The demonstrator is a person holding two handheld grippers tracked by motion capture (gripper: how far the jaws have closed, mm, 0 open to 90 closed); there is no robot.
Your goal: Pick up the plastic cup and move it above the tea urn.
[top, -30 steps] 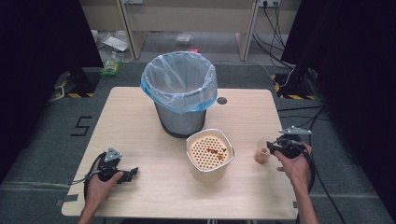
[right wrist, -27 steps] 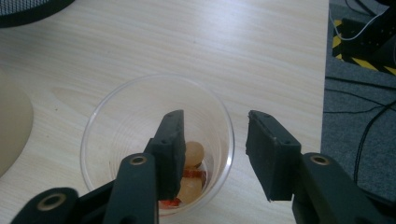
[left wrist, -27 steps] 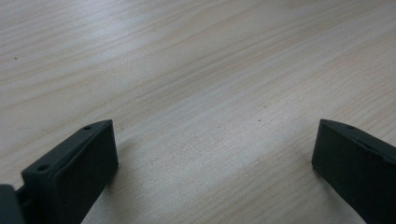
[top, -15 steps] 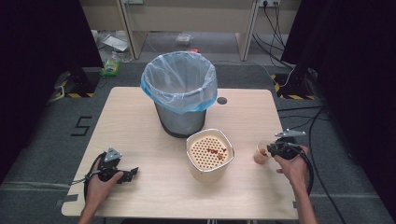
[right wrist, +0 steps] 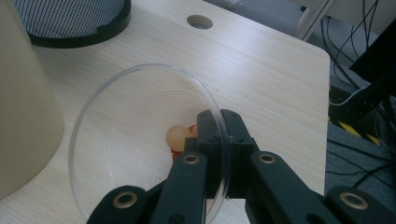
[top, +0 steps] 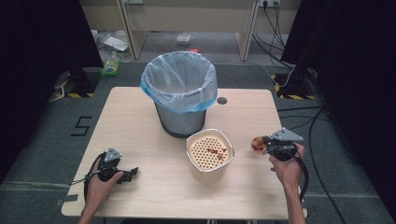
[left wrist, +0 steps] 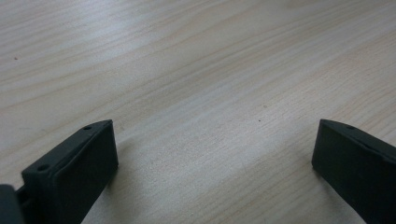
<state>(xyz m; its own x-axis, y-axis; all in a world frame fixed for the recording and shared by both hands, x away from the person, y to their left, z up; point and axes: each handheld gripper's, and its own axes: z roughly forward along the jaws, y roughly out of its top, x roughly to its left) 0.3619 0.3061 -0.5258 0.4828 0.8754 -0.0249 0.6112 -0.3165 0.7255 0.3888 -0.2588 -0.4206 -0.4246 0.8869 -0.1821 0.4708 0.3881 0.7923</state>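
I see pale wood table (top: 140, 121), dark floor (cables trailing); right gripper (right wrist: 218, 122) pinches clear bowl (right wrist: 116, 98), left gripper (left wrist: 212, 154) spread.

The left hand-held gripper (left wrist: 212, 158) hangs low over the pale wooden tabletop (left wrist: 196, 70), its two black jaws spread wide apart with bare wood between them.

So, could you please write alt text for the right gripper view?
The right gripper is shut on the rim of a clear plastic bowl holding a few food scraps. Beside it on the wooden table stands a cream container.
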